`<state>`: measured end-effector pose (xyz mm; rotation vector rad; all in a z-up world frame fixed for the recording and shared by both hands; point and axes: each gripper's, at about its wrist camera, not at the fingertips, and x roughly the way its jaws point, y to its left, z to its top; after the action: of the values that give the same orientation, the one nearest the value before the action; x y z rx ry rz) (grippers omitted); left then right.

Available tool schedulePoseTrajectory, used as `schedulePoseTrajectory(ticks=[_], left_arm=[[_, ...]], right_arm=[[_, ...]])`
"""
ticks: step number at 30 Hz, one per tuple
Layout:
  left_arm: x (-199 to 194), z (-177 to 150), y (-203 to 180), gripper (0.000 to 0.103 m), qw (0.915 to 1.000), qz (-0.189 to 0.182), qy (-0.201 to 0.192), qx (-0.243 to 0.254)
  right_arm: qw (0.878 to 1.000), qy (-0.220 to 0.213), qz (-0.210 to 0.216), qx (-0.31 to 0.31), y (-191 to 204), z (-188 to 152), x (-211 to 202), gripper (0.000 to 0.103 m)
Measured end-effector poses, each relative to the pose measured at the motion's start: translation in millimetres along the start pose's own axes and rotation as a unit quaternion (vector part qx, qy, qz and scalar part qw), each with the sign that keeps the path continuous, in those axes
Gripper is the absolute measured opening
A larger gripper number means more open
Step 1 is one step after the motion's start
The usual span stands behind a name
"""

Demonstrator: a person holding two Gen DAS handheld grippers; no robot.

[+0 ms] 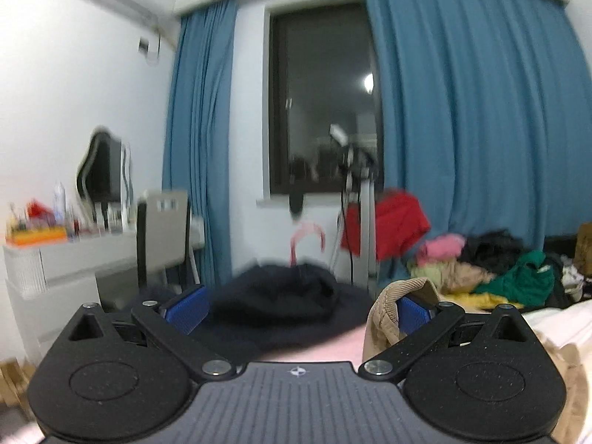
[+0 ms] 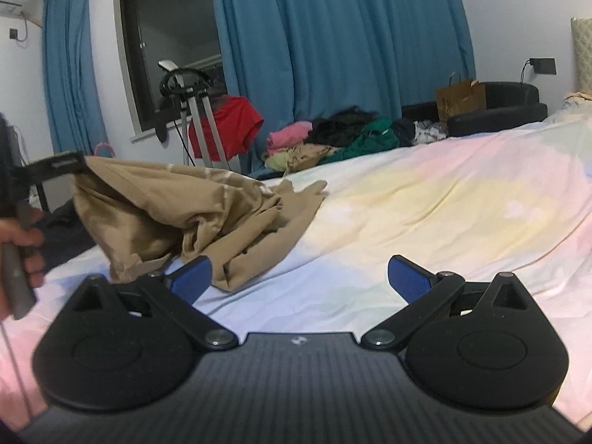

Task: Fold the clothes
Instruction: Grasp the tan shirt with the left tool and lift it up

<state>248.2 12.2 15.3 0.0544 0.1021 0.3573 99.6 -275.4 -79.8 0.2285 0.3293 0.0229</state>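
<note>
A tan garment [image 2: 192,211] lies crumpled on the pastel bedsheet [image 2: 425,199], its left edge lifted. My left gripper [image 1: 299,310] has its jaws wide open; a fold of the tan garment [image 1: 392,310] hangs draped over its right finger. In the right wrist view the left gripper [image 2: 55,164] shows at the far left, hand-held, with the cloth hanging from it. My right gripper [image 2: 299,277] is open and empty, low over the sheet, just right of the garment.
A pile of mixed clothes [image 2: 333,140] lies at the bed's far edge before blue curtains [image 2: 333,37]. A red shirt hangs on a metal stand [image 2: 207,125]. A dark garment [image 1: 277,296] lies ahead of the left gripper. A white desk [image 1: 66,259] and chair stand left.
</note>
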Motion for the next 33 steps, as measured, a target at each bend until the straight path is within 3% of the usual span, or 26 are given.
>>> schedulePoseTrajectory(ticks=[6, 11, 17, 21, 24, 27, 30, 32, 33], left_arm=[[-106.4, 36.2, 26.1, 0.103, 0.9938, -0.025, -0.099, 0.045], [-181.9, 49.0, 58.3, 0.103, 0.9870, -0.064, -0.145, 0.027], [-248.0, 47.2, 88.8, 0.103, 0.9858, -0.091, -0.140, -0.014], [-268.3, 34.5, 99.6, 0.103, 0.9862, -0.095, -0.135, -0.018], [-265.8, 23.7, 106.2, 0.103, 0.9871, -0.105, -0.119, -0.023], [-250.9, 17.5, 116.6, 0.103, 0.9886, -0.106, -0.103, -0.031], [-235.0, 8.2, 131.7, 0.103, 0.9888, -0.115, -0.075, -0.057], [-226.4, -0.9, 141.4, 0.103, 0.9891, -0.116, -0.059, -0.069], [-222.3, -6.0, 145.2, 0.103, 0.9899, -0.113, -0.050, -0.069]], right_arm=[[0.999, -0.027, 0.028, -0.014, 11.4, 1.3, -10.2, 0.103], [0.995, -0.063, 0.078, -0.022, 28.7, -1.6, -30.1, 0.103], [0.982, -0.093, 0.154, -0.051, 62.6, -5.1, -85.5, 0.102], [0.962, -0.062, 0.253, -0.082, 93.2, -18.5, -117.9, 0.100], [0.948, -0.016, 0.292, -0.123, 124.2, -41.5, -118.9, 0.097], [0.941, 0.026, 0.289, -0.176, 154.5, -67.2, -101.6, 0.070], [0.940, 0.084, 0.248, -0.217, 172.7, -86.6, -70.4, 0.070], [0.940, 0.110, 0.219, -0.238, 173.7, -96.9, -56.3, 0.053], [0.943, 0.108, 0.210, -0.232, 169.0, -91.9, -56.5, 0.035]])
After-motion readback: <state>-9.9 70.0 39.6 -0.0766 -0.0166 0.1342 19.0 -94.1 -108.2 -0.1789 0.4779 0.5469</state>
